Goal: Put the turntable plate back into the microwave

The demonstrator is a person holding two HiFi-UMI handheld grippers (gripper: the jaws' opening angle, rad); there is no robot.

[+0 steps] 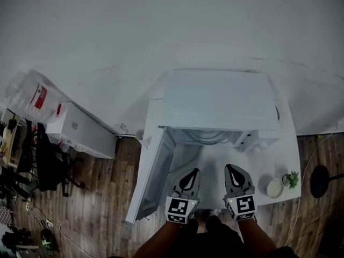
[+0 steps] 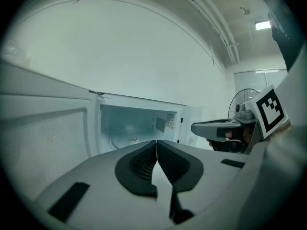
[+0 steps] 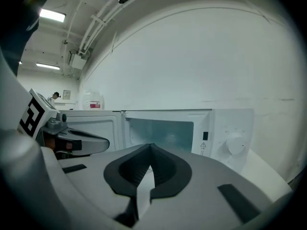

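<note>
So the turntable plate (image 1: 207, 139) looks to be inside the microwave (image 1: 220, 98) already. From the head view you only catch a curved glassy rim just inside the front of the cavity, under the top edge. The left gripper view looks straight into the cavity and shows a faint arc low on its floor, but it's too washed out to call more than that. The right gripper view sees the cavity too, though its own jaws cover the floor, so no plate there.

What that right view does give you is the control panel with the round knob (image 3: 235, 144), which the other two barely show. The door (image 1: 150, 176) is swung wide open to the left.

Left gripper (image 1: 192, 172) and right gripper (image 1: 231, 168) sit side by side in front of the opening, apart from each other, pointing in. Both have their jaws pressed together with nothing between them, clear in each gripper's own view.

Around it: the microwave stands on a white table (image 1: 269, 168), with a small white bowl (image 1: 274, 187) and a little green plant (image 1: 292, 179) just beside it off to the right. Nothing blocks the opening. On the wooden floor (image 1: 102, 214) to the left are a white box (image 1: 80, 130), a black chair (image 1: 51, 168) and a big clear jug (image 1: 29, 95) with a red label. The left gripper view also catches a fan (image 2: 240, 99) in the background.
</note>
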